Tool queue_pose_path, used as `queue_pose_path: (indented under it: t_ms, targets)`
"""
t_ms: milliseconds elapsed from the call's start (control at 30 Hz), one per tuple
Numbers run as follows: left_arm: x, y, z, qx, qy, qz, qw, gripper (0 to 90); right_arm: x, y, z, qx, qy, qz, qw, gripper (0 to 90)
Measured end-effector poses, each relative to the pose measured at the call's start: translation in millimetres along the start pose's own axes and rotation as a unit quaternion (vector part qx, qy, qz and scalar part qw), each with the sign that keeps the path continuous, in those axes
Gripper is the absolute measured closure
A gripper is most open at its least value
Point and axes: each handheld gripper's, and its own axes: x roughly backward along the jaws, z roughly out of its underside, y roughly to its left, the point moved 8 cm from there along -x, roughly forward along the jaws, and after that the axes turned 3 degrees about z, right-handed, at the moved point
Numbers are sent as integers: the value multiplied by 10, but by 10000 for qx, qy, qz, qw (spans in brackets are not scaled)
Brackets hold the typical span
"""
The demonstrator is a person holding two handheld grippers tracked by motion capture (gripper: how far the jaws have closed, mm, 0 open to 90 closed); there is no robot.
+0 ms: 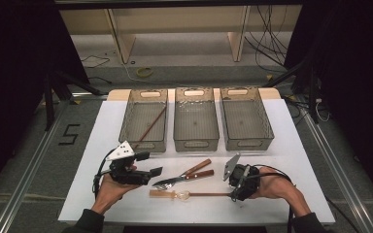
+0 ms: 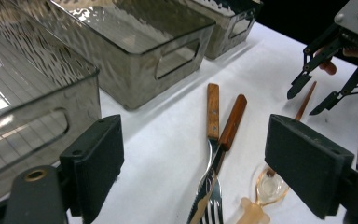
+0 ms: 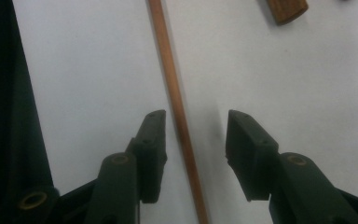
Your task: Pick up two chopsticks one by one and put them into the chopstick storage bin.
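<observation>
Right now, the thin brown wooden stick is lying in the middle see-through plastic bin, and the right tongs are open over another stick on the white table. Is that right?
Not quite. The thin brown wooden stick lies in the left see-through plastic bin, not the middle one, as the high view shows. The rest holds: the right tongs are open over another stick on the white table.

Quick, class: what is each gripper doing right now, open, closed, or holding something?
Left gripper: open, holding nothing, aimed at the fork.
Right gripper: open, jaws either side of the chopstick, not yet gripping.
</observation>
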Motion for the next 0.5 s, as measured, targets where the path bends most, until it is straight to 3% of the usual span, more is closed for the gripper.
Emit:
queue_pose_path:
  t_ms: [267,500]
  targets:
    - [-4,-40,45,-97,54,10,9999,190,-45,20,6,119,169,4,9998,684]
    - [-15,-37,96,-60,121,18,9999,191,-76,45,9,172,307,-13,9994,726]
